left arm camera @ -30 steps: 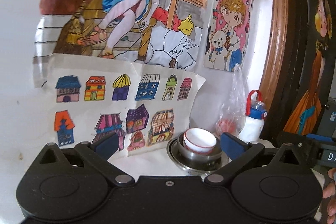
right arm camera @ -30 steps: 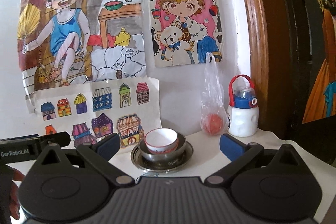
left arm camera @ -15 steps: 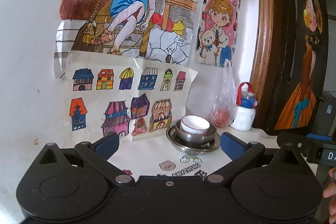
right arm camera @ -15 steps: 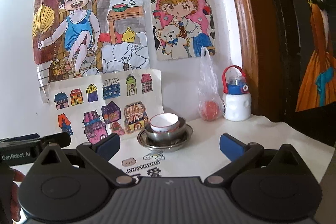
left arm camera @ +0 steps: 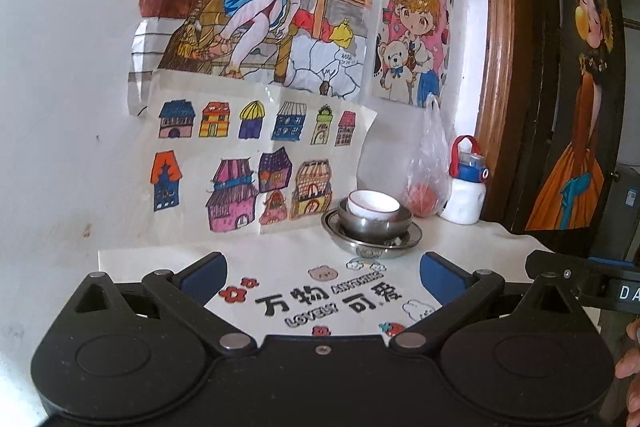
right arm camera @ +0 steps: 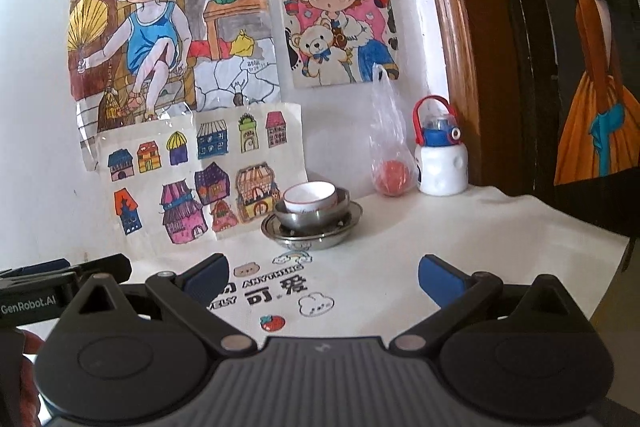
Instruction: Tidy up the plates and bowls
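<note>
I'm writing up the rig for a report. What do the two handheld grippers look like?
The left gripper and the right gripper look alike: black linkage arms with silver pivot pins, round black discs at the base, and blue fingertips. The right one's body is ribbed grey, the left one's plain black. White "GenRobot.AI" lettering marks the left gripper's side. No cables or sleeves show.

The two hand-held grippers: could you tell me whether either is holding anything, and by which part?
Nothing is held. The left hand-held gripper and right hand-held gripper are both open, short of the stacked bowls on the plate.
</note>
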The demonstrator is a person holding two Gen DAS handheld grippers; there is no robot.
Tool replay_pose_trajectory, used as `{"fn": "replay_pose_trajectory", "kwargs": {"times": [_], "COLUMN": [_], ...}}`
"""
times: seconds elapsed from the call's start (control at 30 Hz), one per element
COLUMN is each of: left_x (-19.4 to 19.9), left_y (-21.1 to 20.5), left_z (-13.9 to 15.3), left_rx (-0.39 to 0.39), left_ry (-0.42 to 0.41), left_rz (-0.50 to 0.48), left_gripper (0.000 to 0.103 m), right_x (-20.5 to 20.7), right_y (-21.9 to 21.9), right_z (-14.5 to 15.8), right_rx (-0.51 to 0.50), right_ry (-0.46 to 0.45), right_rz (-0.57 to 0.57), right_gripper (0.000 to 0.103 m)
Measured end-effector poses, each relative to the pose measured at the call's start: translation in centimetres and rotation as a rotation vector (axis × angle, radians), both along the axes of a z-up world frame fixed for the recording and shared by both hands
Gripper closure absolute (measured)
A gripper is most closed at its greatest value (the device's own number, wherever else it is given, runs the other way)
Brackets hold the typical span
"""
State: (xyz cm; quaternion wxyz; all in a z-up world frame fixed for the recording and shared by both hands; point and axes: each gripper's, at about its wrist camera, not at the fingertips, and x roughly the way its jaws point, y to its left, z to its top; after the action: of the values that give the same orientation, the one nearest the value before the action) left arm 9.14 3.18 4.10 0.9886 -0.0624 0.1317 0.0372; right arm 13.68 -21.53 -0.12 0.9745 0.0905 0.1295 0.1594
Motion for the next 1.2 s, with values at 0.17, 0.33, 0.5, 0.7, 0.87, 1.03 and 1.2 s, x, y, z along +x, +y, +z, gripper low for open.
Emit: {"fn": "replay_pose_trajectory", "kwargs": {"times": [0.17,0.33,0.5,0.7,0.87,1.03,1.2], "left_x": [-0.5,-0.7,-0.8,-0.9,-1.0,-0.9,-0.9], "left_y": [0.0,0.1,0.1,0.0,0.0,0.0,0.2], "left_z": [-1.0,-1.7,-1.9,-2.2,-2.8,-3.4,-4.0], "left_rx": [0.001,0.012,0.018,0.025,0.030,0.026,0.025], "left_ry": [0.018,0.028,0.022,0.024,0.030,0.047,0.067], "left_rz": [0.004,0.018,0.025,0.032,0.035,0.036,0.035], "left_gripper": [0.001,0.001,0.001,0.001,0.001,0.001,0.001], "right_x": [-0.2,-0.3,-0.2,-0.3,-0.3,-0.2,0.0], "right_y": [0.0,-0.2,-0.2,-0.1,0.1,0.3,0.5], "right_z": [-0.6,-0.7,-0.9,-1.3,-1.6,-2.3,-3.2], "right_rx": [0.000,0.003,0.007,0.008,0.001,0.002,0.011], "right_ry": [0.018,0.018,0.019,0.025,0.027,0.040,0.060], "right_rz": [0.001,-0.004,-0.008,-0.008,-0.007,-0.013,-0.024], "right_gripper": [0.000,0.000,0.000,0.000,0.000,0.000,0.000]}}
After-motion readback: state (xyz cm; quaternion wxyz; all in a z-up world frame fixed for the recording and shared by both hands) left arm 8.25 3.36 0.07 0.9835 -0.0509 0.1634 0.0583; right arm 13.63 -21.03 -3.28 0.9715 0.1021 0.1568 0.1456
